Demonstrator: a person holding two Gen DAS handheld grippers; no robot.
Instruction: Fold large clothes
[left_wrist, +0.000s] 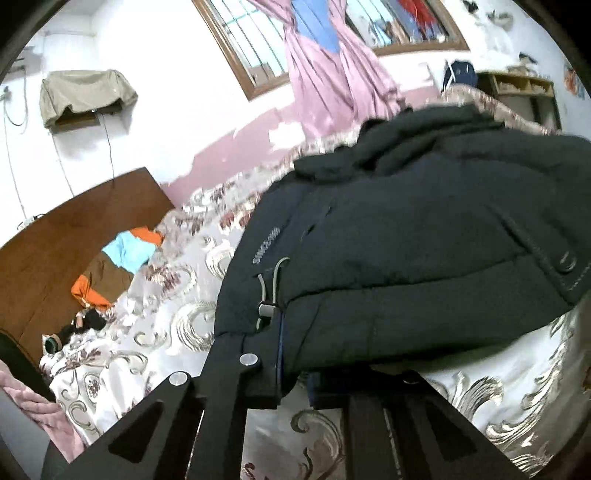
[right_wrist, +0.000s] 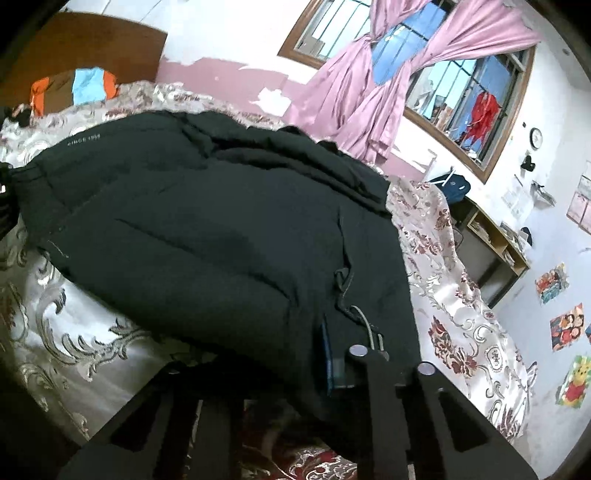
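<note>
1. Left wrist view: our big dark jacket fills the middle and right of the frame, lying on the flowery bedspread. Our left gripper, at the bottom, is pinched tight on the jacket's hem. The jacket looks puffy, soft and a bit heavy, so it will sag.

2. Right wrist view: the jacket fills the middle. Our right gripper, bottom middle, is pinched on the other hem corner. The corners are good places to hold.
</note>
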